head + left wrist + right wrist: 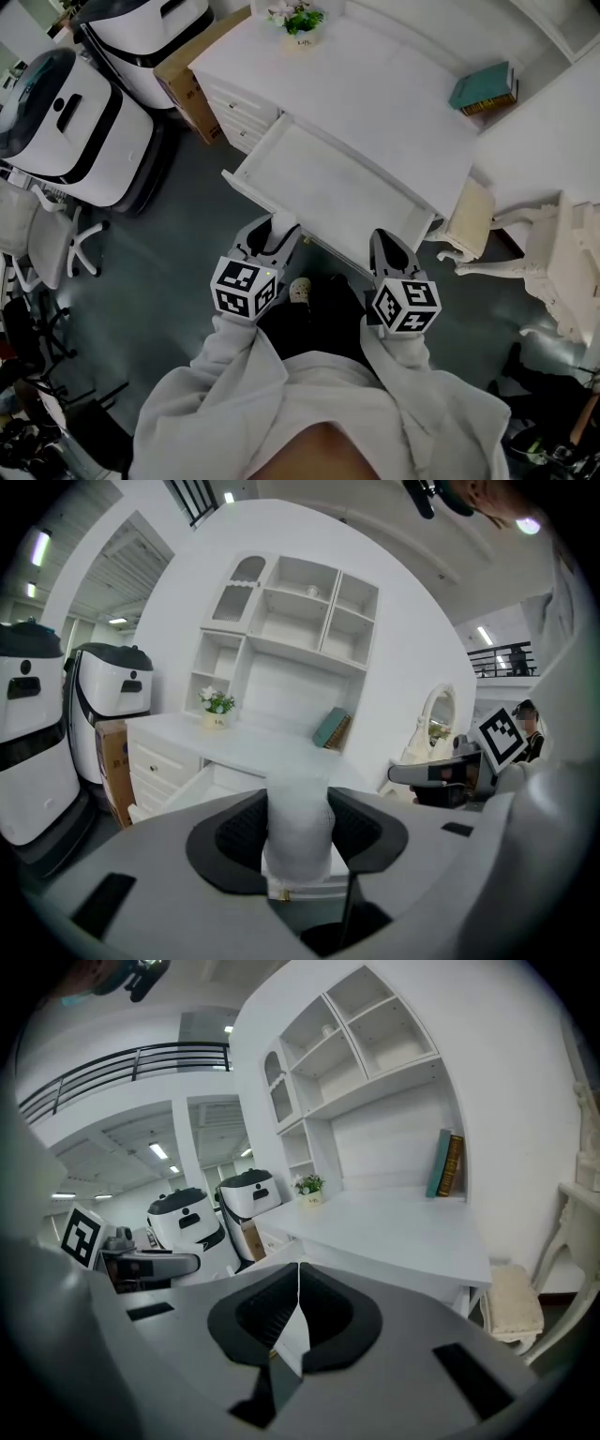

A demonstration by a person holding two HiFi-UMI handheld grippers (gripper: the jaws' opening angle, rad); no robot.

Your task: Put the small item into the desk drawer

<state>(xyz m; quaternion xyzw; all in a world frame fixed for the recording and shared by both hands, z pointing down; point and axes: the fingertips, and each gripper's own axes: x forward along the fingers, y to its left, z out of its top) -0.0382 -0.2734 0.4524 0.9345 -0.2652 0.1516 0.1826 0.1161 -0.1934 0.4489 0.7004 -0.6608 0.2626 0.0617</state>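
The white desk [375,84] has its wide drawer [328,183] pulled out toward me, and its bare white bottom shows. My left gripper [277,230] hovers at the drawer's near front edge, shut on a small white rounded item [298,827] that fills the gap between the pads. The same item [284,223] pokes out of the jaws in the head view. My right gripper [386,246] hangs just right of it at the same front edge; its jaws [299,1274] meet at the tips with nothing between them.
A teal book [483,89] and a small flower pot [298,23] stand at the back of the desk. Two white machines [66,122] and a cardboard box [187,75] stand to the left. A cushioned white stool [469,220] stands right of the drawer.
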